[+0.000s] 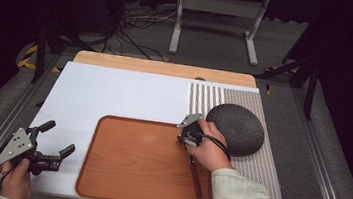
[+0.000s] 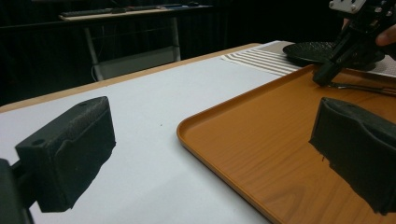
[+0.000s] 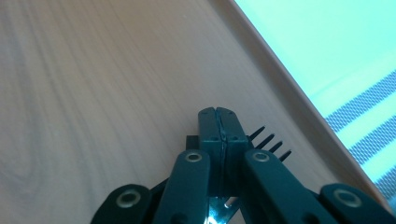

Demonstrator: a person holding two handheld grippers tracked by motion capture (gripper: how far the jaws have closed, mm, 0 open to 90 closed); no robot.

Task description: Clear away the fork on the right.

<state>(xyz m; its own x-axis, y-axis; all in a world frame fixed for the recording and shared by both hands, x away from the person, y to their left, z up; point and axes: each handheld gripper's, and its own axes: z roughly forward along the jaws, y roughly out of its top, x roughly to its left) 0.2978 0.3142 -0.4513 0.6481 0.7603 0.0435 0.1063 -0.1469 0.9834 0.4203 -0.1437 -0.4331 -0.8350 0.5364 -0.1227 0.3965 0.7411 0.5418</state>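
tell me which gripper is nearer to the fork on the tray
Right. The right gripper is shut on the fork over the orange tray. The left gripper hangs open off the tray's left edge, apart from it.

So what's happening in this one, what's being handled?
A person works at a table with a gripper in each hand. The right gripper is shut on a fork, holding it low over the wooden tray near its right side; the tines poke out beside the closed jaws. The left gripper sits open and empty at the table's left edge, off the tray. A dark upturned bowl rests on the striped mat to the right.
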